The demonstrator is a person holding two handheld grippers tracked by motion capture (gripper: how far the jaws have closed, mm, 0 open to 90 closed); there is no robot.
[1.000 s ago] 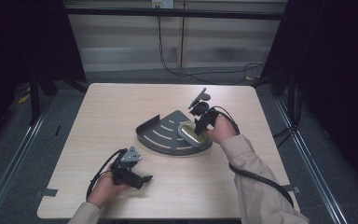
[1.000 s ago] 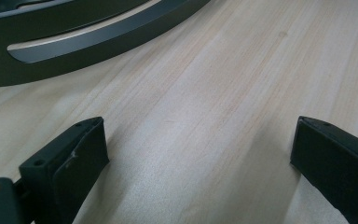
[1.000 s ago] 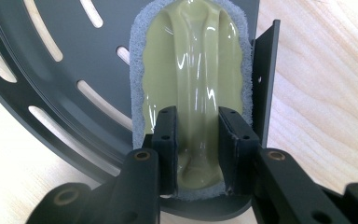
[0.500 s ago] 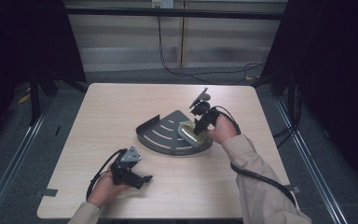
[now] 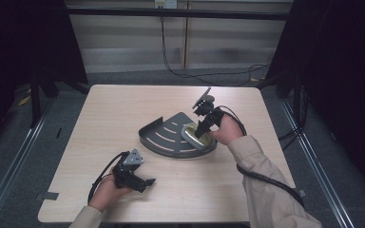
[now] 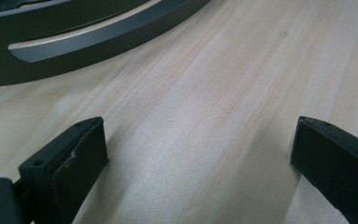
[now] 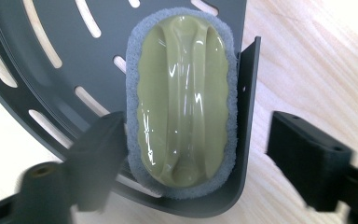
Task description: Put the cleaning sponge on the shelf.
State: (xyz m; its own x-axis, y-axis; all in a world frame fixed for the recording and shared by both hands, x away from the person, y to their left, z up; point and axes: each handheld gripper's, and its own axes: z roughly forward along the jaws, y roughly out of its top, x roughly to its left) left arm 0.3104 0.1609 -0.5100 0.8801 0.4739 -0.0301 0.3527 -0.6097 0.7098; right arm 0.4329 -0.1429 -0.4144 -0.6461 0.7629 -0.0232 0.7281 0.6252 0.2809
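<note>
1. While the right claw [image 5: 200, 124] hangs over the dark slotted tray [image 5: 164, 140], its jaws have just been opening and now stand spread, with the green-handled scrubbing pad [image 7: 182, 100] lying free between them, not pinched.
2. The pad lies flat on the tray floor, grey foam side down and glossy olive handle up, tucked against the tray's upright wall [image 7: 245, 98] at the corner nearest the right hand [image 5: 223, 130]; in the high view it shows as a pale lump [image 5: 193, 133] at the tray's right end.
3. My reading is that the step in hand is the release: the pad has been set into the tray and the grip let go.
4. The left claw [image 6: 198, 154] rests low over the bare wooden surface [image 6: 205, 84], its jaws wide apart with nothing between them; the tray's curved rim [image 6: 74, 42] lies just beyond it.
5. The next move probably calls for lifting the right claw straight up and clear, since one jaw sits close beside the foam edge and the other hangs outside the tray wall; a sideways pull could drag the pad or nudge the tray.
6. If the tray is to be shifted afterwards, the idle left claw is the nearer one to its curved edge.
</note>
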